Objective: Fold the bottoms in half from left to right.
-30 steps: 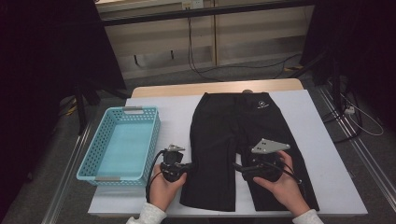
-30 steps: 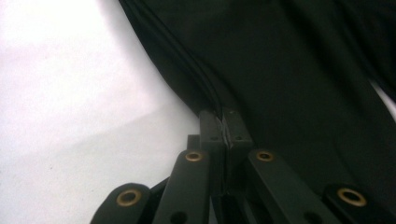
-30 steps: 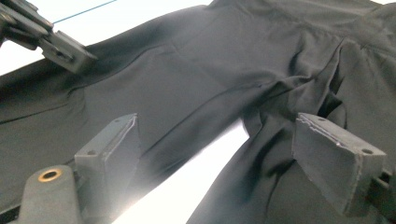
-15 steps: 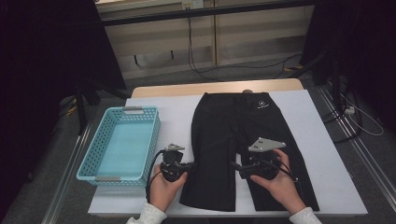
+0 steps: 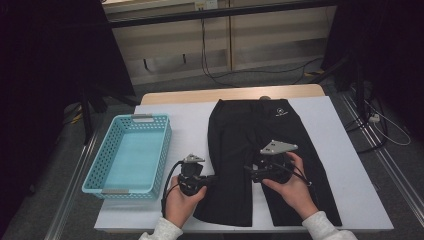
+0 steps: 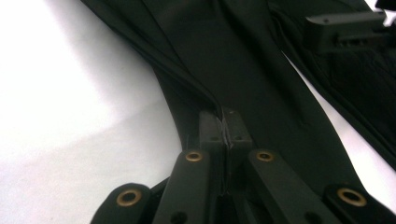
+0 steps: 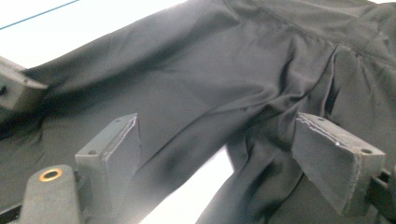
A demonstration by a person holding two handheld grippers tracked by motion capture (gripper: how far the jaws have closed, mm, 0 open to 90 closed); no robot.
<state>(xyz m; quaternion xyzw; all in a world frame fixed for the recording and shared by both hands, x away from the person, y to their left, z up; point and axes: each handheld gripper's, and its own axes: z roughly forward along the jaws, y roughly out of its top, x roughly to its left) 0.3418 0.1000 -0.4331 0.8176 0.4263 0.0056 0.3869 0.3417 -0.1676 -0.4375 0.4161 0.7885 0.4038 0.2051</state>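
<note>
Since a second ago the right gripper (image 5: 248, 171) has edged leftward over the trousers (image 5: 260, 150); the left gripper (image 5: 216, 178) has held its place; the garment lies unchanged; judgement: a fold is being set up, not yet begun. Left gripper pressed together, pinching the outer edge of the left trouser leg (image 6: 224, 122); right gripper spread, its pads (image 7: 116, 140) above the cloth near the crotch, gripping nothing. Trousers lie flat mid-table, waistband toward the far edge, hems near the front edge; basket (image 5: 150, 122) beside them at the left.
</note>
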